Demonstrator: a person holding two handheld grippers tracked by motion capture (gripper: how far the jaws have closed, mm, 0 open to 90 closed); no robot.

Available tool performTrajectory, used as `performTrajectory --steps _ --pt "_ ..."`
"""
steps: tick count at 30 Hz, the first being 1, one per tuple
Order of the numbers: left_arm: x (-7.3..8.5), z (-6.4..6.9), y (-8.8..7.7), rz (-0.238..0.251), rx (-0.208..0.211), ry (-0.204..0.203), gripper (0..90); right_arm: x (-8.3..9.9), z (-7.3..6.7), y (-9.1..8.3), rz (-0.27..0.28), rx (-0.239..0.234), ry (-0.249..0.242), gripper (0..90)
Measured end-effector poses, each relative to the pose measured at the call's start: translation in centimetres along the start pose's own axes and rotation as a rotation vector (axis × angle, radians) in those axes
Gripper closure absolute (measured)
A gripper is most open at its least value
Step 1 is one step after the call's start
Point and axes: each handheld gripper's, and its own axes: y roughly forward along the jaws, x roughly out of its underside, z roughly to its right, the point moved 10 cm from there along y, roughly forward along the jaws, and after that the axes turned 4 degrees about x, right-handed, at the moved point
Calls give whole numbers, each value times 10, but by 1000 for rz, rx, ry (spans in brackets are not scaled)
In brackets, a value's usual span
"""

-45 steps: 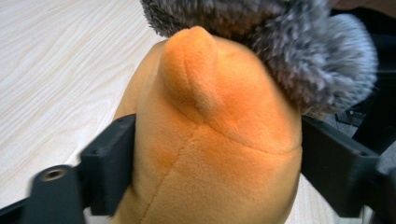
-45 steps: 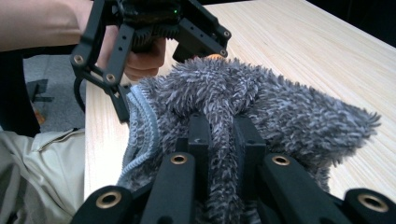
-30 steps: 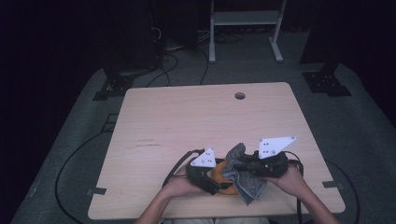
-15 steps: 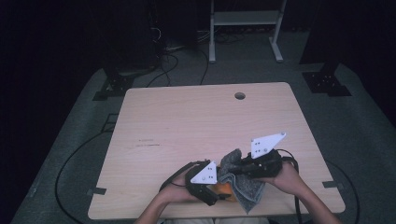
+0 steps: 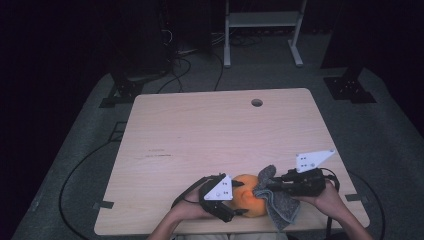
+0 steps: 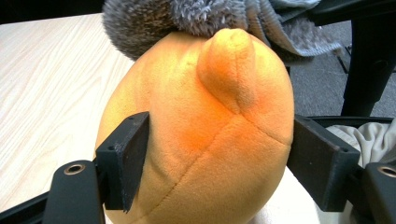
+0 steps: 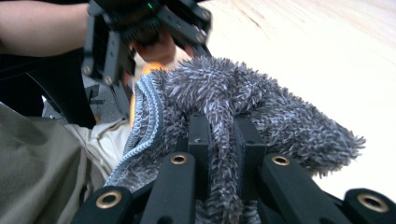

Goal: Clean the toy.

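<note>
An orange plush toy (image 5: 246, 201) sits near the table's front edge, and my left gripper (image 5: 241, 200) is shut on it. In the left gripper view the black pads (image 6: 128, 163) press both sides of the toy (image 6: 205, 140); these jaws have just been closing on it. A grey fluffy cloth (image 5: 281, 206) drapes over the toy's right side. My right gripper (image 5: 262, 189) is shut on a fold of that cloth (image 7: 233, 102), clamped between its jaws (image 7: 224, 140). The cloth (image 6: 187, 18) rests on the toy's top.
The light wooden table (image 5: 200, 130) has a small round hole (image 5: 256, 102) near its far edge. Both hands work at the front edge, over the person's lap. A white rack's legs (image 5: 262, 30) and cables (image 5: 175, 75) lie on the floor beyond the table.
The left gripper moved toward the front edge with the toy between its jaws. The right gripper drew the cloth to the right, uncovering more of the orange toy.
</note>
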Motion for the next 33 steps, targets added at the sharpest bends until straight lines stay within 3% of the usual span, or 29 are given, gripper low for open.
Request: performTrajectory --steps 5,9,12,14,17,21,24,26,29,33 --pt "1 2 0 0 6 7 261 5 6 -8 -26 36 -4 793" --pt "-1 2 4 7 11 8 260 -20 -5 -1 53 -19 -33 793" --pt "1 1 1 -6 4 3 262 -28 -12 15 5 -37 -78 794" --pt "5 -2 -3 -1 -2 -15 276 -26 -8 17 3 -37 -75 794" --pt "8 -10 -7 38 9 -100 286 -14 3 10 11 17 -60 794" --pt "9 -14 -8 44 12 -114 292 11 18 -5 49 57 31 794" --pt "9 -18 -9 55 9 -139 293 23 23 -14 70 76 56 793" --pt "10 -24 -12 67 1 -168 297 19 24 -21 116 86 53 792" --pt "11 -31 -14 80 5 -212 298 -1 21 -26 192 89 26 793" --pt "14 -34 -17 90 14 -236 300 -18 17 -10 191 67 -5 793"
